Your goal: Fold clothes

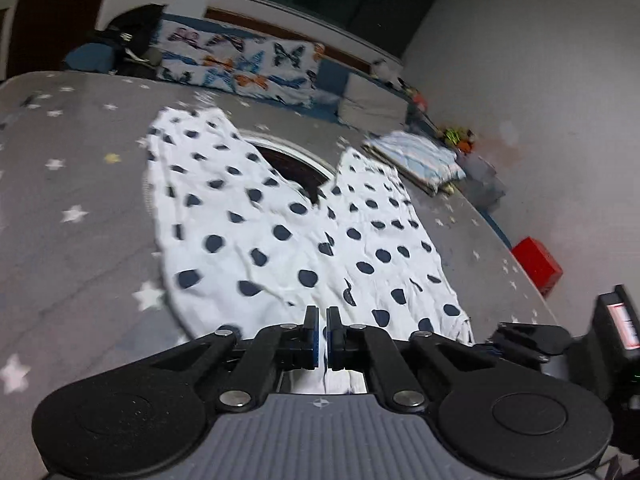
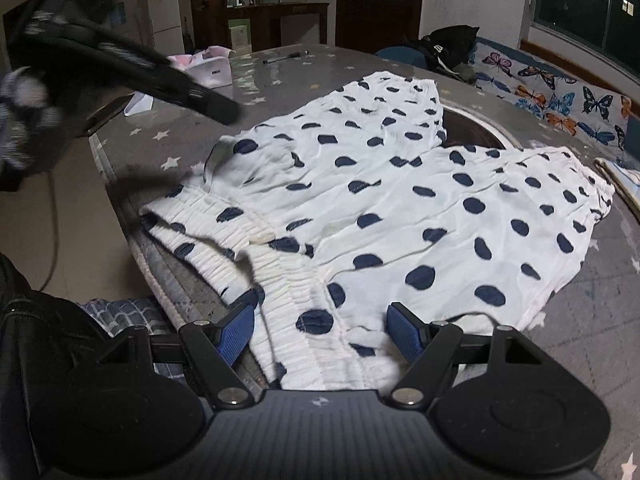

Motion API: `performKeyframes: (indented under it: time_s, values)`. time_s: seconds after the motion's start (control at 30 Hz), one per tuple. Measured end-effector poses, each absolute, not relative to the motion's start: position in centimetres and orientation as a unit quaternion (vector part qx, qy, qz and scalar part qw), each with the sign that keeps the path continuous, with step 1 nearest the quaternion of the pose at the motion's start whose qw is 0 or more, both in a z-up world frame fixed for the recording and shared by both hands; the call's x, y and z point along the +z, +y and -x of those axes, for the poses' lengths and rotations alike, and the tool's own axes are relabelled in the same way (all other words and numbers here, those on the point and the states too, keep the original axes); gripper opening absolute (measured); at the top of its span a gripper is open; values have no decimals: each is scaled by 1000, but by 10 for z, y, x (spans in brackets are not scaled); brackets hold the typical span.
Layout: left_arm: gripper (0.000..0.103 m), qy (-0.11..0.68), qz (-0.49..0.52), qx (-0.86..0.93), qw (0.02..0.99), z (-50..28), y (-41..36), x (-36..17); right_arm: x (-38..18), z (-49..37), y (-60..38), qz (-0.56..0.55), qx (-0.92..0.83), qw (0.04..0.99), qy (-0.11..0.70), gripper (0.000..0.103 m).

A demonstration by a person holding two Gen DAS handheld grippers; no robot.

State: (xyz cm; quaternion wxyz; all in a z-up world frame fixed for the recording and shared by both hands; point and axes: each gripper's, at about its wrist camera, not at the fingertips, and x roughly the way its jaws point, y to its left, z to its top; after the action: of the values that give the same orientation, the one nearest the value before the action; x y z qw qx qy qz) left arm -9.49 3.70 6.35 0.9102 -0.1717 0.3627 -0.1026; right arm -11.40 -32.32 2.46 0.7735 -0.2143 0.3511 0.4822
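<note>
On the starred worktop (image 2: 280,76), left gripper (image 1: 322,312) fingers pinch the polka-dot shorts (image 2: 400,200)' near hem; right gripper (image 2: 320,326) fingers spread over the waistband.

Shorts (image 2: 400,200) flat on table (image 2: 280,76); folded pile (image 1: 420,156) behind (far edge).

shorts (image 2: 400,200): white, navy polka dots | surface (image 1: 80,184): grey cover, white stars | blanket (image 2: 560,96): white, blue, orange and black butterflies | box (image 1: 536,264): red | folded cloth (image 1: 424,156): pale blue stripes | right tool (image 2: 320,330): black, blue pads
</note>
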Motion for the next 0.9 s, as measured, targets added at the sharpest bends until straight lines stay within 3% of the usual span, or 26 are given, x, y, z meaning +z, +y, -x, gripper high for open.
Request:
performKeyframes:
  time_s: [0.2,0.67,0.9]
  values:
    - [4,399,166,-62,900,88,55,27,22,119,-336,213,475,770,369,75]
    - [5,365,143,-79,916,90,49,64,53,98,-346,180,463,797,343,75]
    - [5,383,133,-76,911,71,46,44,33,59,-346,136,431,814,365,75]
